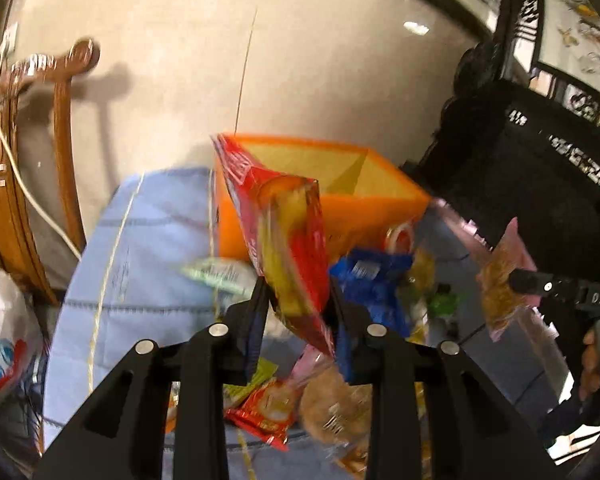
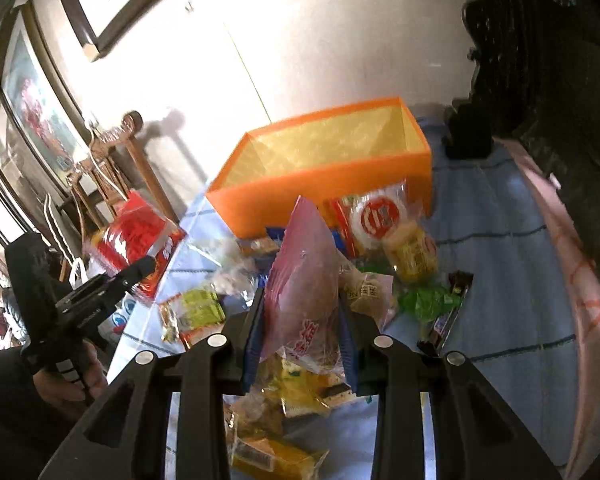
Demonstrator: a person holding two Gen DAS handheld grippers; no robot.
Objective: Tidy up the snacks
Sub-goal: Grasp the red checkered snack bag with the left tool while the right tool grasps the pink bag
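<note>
My left gripper is shut on a red and yellow snack packet, which stands up between its pads above the pile. The same red packet shows in the right wrist view, held by the left gripper. My right gripper is shut on a pink packet with a brown snack inside. In the left wrist view this pink packet hangs at the right in the right gripper. An open orange box stands behind the pile, with nothing visible inside it.
Loose snacks lie on the blue quilted cloth: a blue packet, a round white and red packet, a green wrapper, yellow packets. A wooden chair stands at the left, dark carved furniture at the right.
</note>
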